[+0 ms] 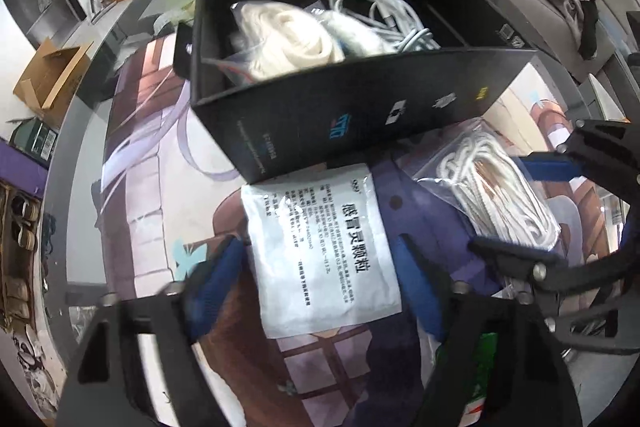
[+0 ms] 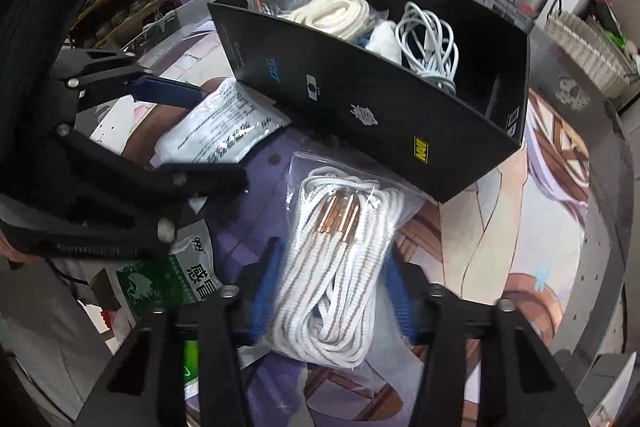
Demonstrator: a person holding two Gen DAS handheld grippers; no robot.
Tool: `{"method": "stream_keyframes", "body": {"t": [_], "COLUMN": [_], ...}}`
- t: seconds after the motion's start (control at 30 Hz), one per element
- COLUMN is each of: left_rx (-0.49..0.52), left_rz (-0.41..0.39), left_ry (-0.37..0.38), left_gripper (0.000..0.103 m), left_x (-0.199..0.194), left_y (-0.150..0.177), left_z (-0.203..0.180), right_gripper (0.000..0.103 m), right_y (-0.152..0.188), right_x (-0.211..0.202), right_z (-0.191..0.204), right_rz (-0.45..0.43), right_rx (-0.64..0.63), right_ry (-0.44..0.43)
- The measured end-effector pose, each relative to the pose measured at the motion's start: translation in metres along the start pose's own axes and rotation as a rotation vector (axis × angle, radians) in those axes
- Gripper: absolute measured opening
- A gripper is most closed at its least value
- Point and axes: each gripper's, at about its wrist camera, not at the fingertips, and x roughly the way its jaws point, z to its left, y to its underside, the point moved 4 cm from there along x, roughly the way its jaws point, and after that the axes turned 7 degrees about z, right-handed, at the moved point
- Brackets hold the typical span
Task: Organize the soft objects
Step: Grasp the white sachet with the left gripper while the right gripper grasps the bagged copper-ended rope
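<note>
The left gripper (image 1: 320,263) fingers grasp a flat white paper packet (image 1: 320,247) on the desk (image 2: 560,247). The right gripper (image 2: 328,291) fingers squeeze a clear bag of white rope (image 2: 340,267) beside the black box (image 2: 360,115).

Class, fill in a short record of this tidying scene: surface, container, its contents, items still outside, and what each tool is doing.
surface: table with a printed illustrated mat
container: black box, open top
contents: bagged cream rope, white cable
outside: white sachet, bagged white laces, green sachet
left tool: fingers either side of the white sachet; contact unclear
right tool: fingers flank the bagged white laces; grip unclear
</note>
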Motion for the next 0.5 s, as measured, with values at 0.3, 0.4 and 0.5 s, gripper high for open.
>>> {"method": "stream_keyframes", "body": {"t": [0.3, 0.4, 0.5], "left_rx": [0.025, 0.031, 0.023], "left_rz": [-0.015, -0.018, -0.017], "left_ry": [0.043, 0.043, 0.049], "left_gripper": [0.032, 0.032, 0.031], "left_x": [-0.006, -0.007, -0.01], "left_y": [0.003, 0.003, 0.005], "left_z": [0.003, 0.002, -0.005], "right_gripper": [0.037, 0.037, 0.036], "right_y": [0.005, 0.01, 0.006], "right_x": [-0.007, -0.012, -0.014], "right_z": [0.006, -0.001, -0.007], "right_rz": [-0.016, -0.018, -0.024], "right_rx": [-0.002, 0.001, 0.007], "right_ry": [0.001, -0.001, -0.011]}}
